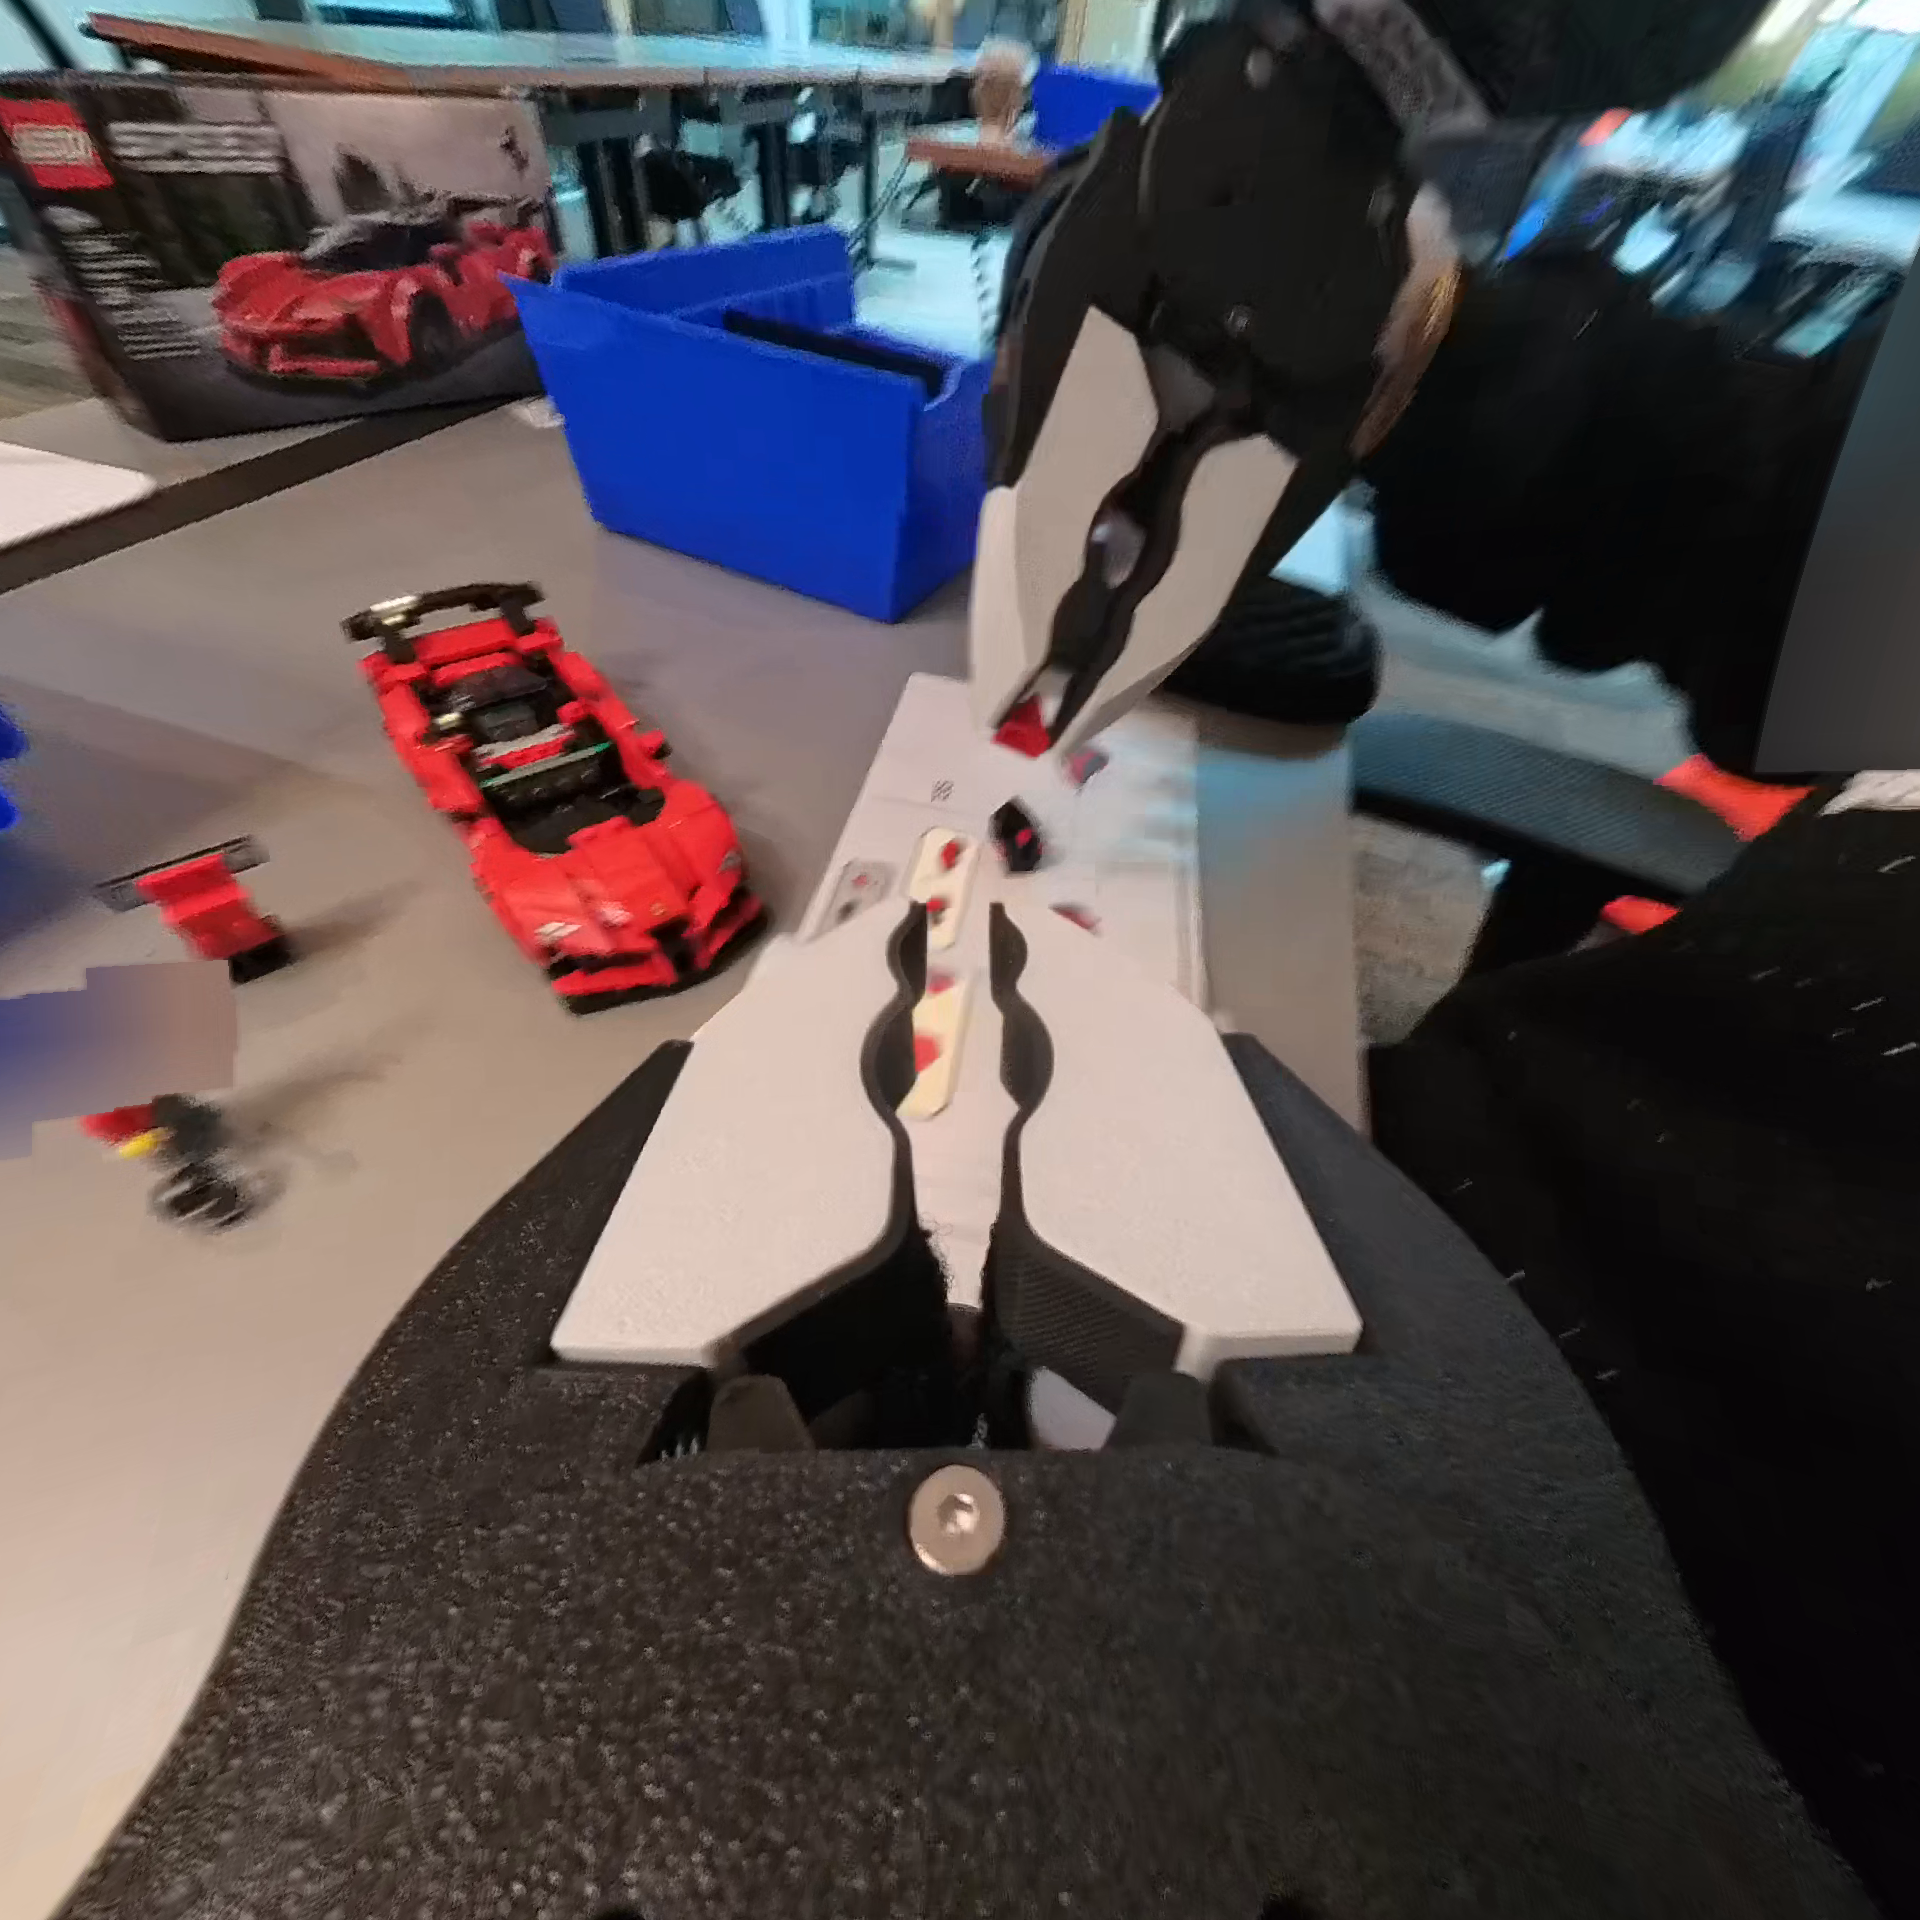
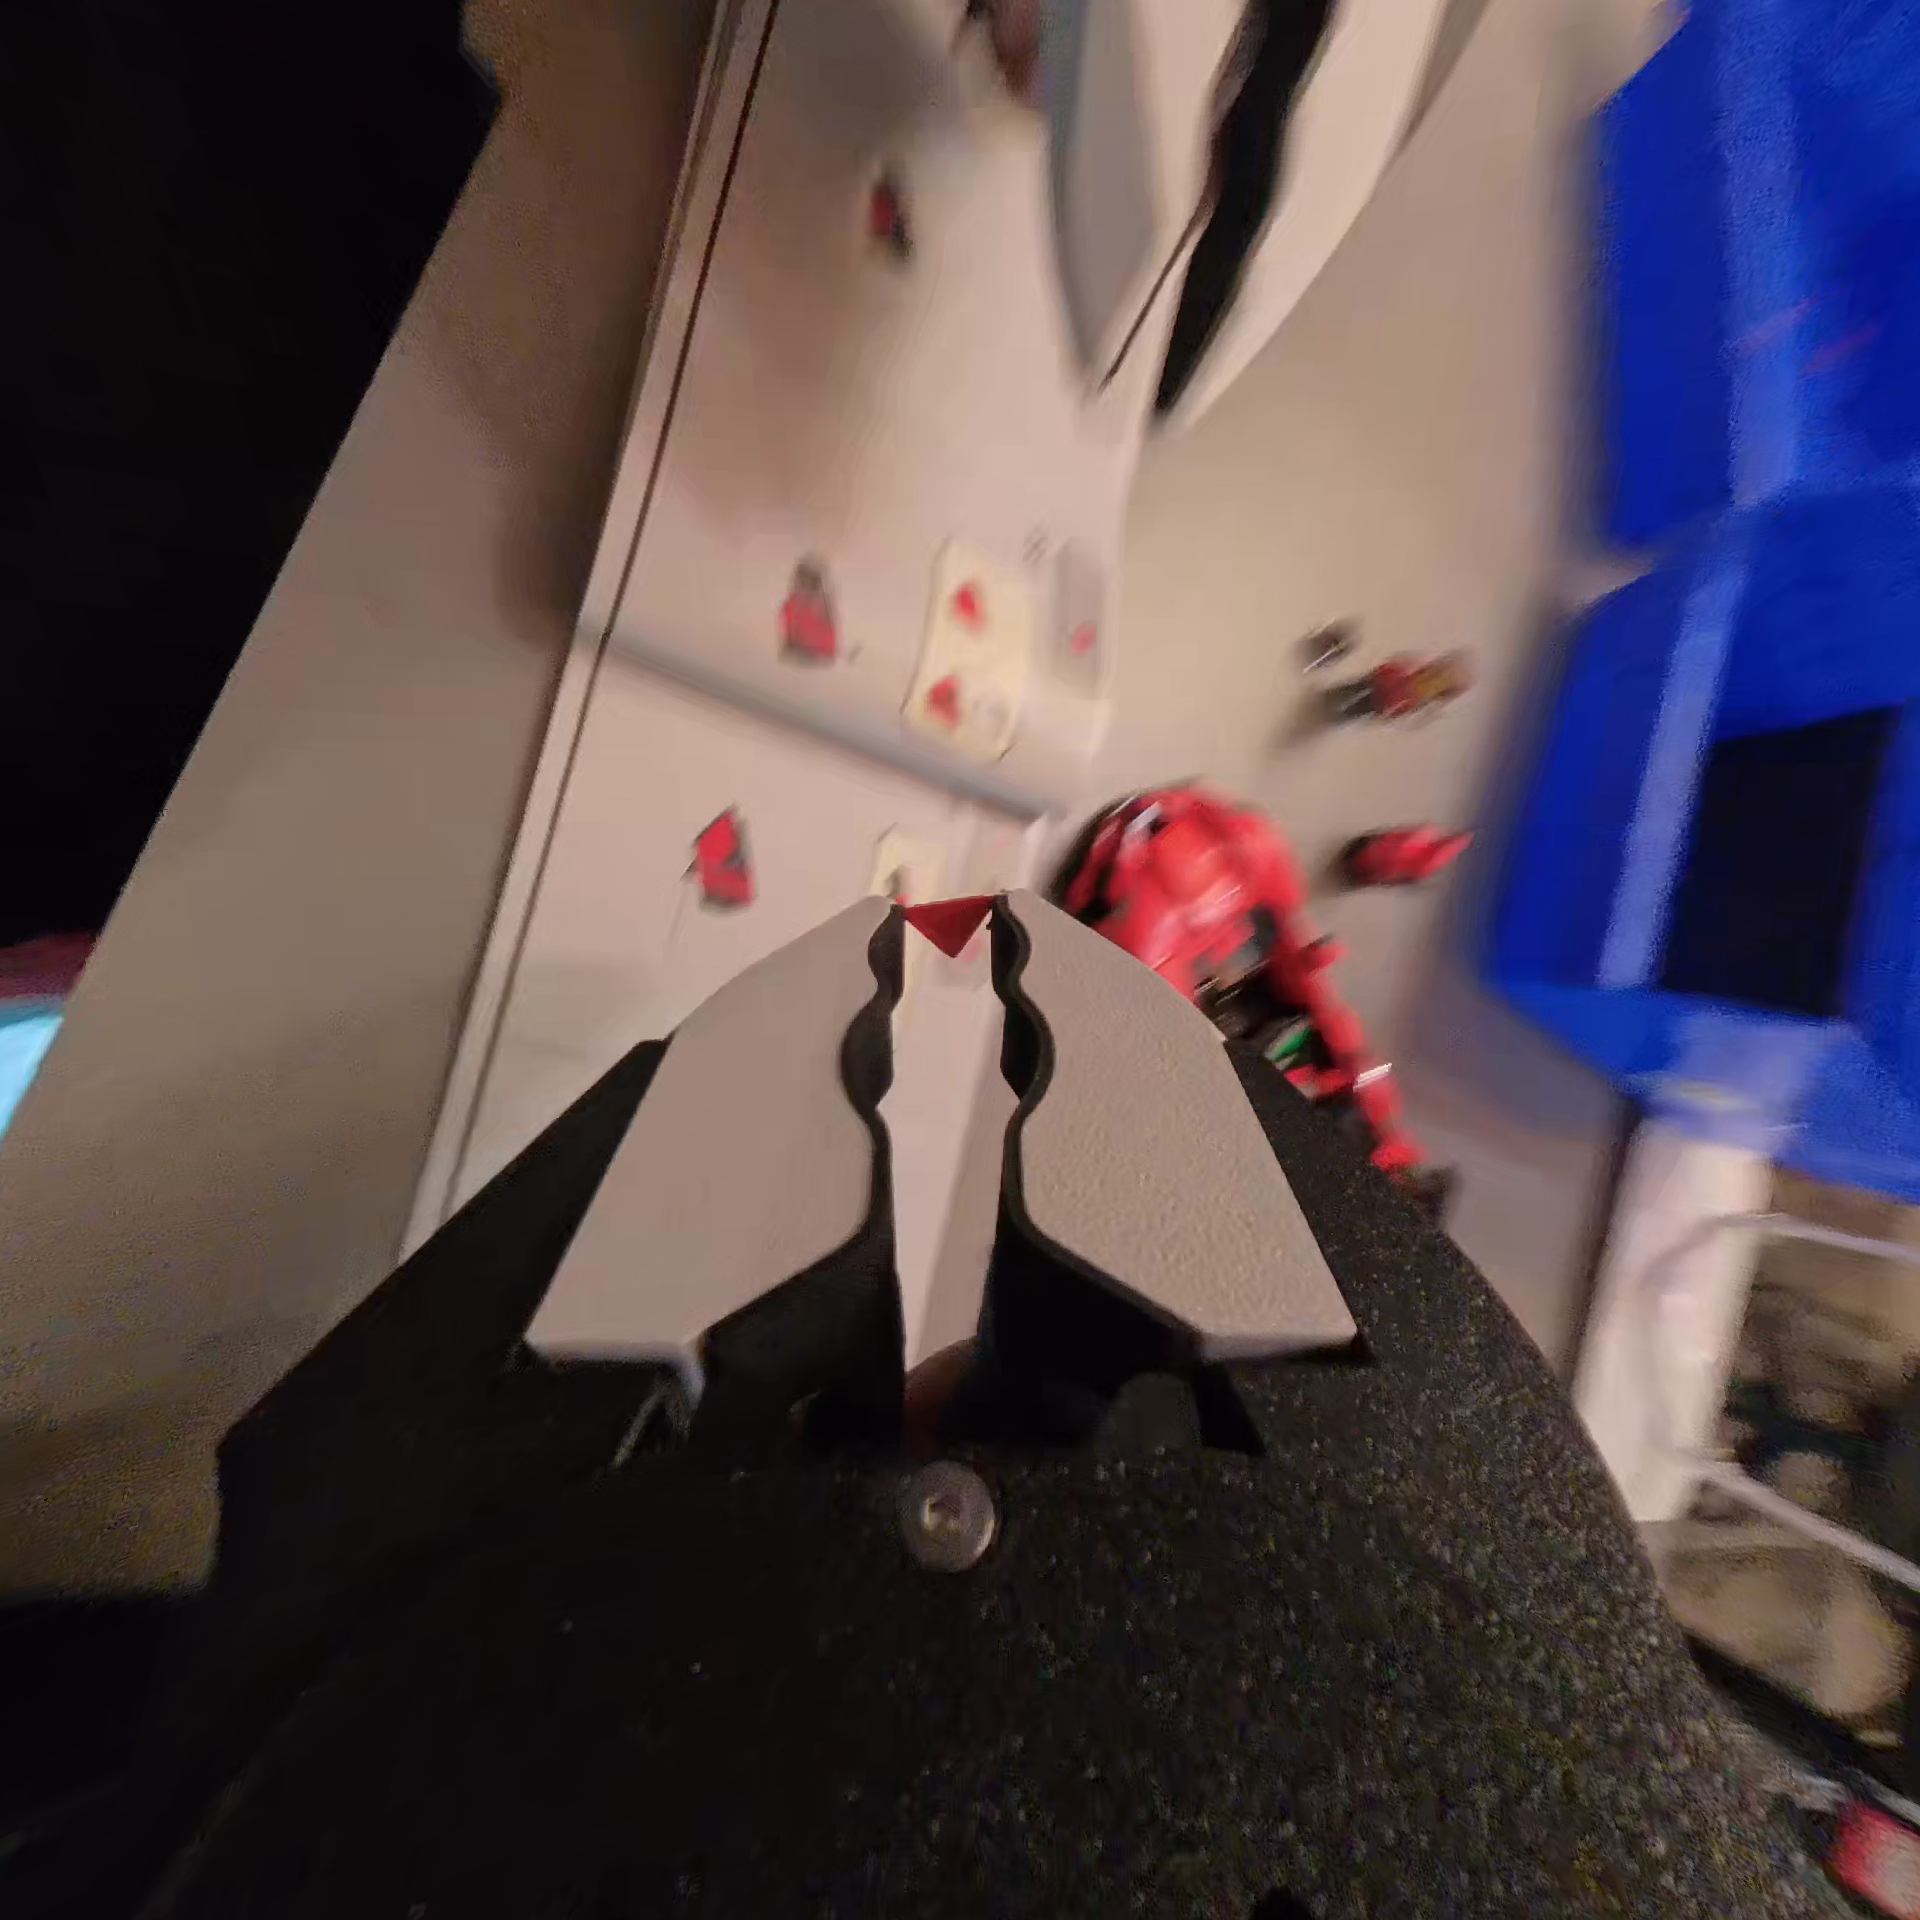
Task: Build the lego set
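Note:
My right gripper (image 2: 945, 914) is shut on a small red lego piece (image 2: 948, 932), pinched at the fingertips. In the left wrist view it (image 1: 1039, 717) hangs tip-down over the open instruction booklet (image 1: 1132, 831) with the red piece (image 1: 1021, 730) between its tips. My left gripper (image 1: 956, 920) is low over the booklet's near edge, its fingers a narrow gap apart with nothing between them. It also shows at the top of the right wrist view (image 2: 1143, 395). The partly built red lego car (image 1: 561, 800) stands on the grey table, left of the booklet, and is blurred in the right wrist view (image 2: 1195, 904).
A blue bin (image 1: 758, 436) stands behind the car, with the lego box (image 1: 281, 260) at the back left. A small red sub-assembly (image 1: 208, 914) and loose small pieces (image 1: 177, 1153) lie at the left. A black chair (image 1: 1538, 790) is beyond the table's right edge.

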`<state>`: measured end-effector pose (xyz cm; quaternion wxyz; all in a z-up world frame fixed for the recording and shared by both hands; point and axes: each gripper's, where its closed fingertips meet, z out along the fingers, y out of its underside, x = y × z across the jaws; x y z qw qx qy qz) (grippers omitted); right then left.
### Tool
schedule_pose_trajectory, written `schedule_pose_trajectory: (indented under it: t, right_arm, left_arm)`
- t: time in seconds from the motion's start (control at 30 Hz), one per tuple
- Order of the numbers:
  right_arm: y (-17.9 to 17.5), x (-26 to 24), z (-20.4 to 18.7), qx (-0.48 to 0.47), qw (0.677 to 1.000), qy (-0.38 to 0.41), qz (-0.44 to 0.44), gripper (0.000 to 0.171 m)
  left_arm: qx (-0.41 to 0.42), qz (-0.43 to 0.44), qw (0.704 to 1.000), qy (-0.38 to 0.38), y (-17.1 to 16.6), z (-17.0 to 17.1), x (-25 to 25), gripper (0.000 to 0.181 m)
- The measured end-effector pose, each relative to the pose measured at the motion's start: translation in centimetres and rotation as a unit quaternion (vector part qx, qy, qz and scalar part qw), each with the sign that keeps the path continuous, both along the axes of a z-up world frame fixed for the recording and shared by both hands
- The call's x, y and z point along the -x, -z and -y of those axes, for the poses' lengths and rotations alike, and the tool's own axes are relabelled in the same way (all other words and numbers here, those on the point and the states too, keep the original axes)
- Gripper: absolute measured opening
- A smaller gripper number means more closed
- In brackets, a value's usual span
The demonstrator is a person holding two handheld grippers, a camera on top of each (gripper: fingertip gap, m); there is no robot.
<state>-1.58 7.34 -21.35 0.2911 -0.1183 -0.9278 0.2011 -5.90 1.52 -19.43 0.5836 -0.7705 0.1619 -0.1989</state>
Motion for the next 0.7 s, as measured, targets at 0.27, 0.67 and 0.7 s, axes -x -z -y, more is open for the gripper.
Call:
schedule_pose_trajectory:
  t: [0.27, 0.67, 0.7]
  right_arm:
    - [-6.1, 1.0, 5.2, 0.07, 0.979, -0.048, -0.183, 0.016]
    - [-4.2, 0.0, 0.9, 0.397, 0.902, 0.146, -0.087, 0.016]
    - [-3.8, 0.0, 0.4, 0.412, 0.89, 0.175, -0.085, 0.016]
  left_arm:
    - [-0.001, 0.152, 0.987, 0.055, -3.1, -1.2, -2.4, 0.022]
    - [-0.039, 0.056, 0.995, -0.074, -3.0, 1.6, 5.4, 0.021]
    - [-0.036, 0.052, 0.995, -0.078, -2.8, 1.5, 5.6, 0.021]
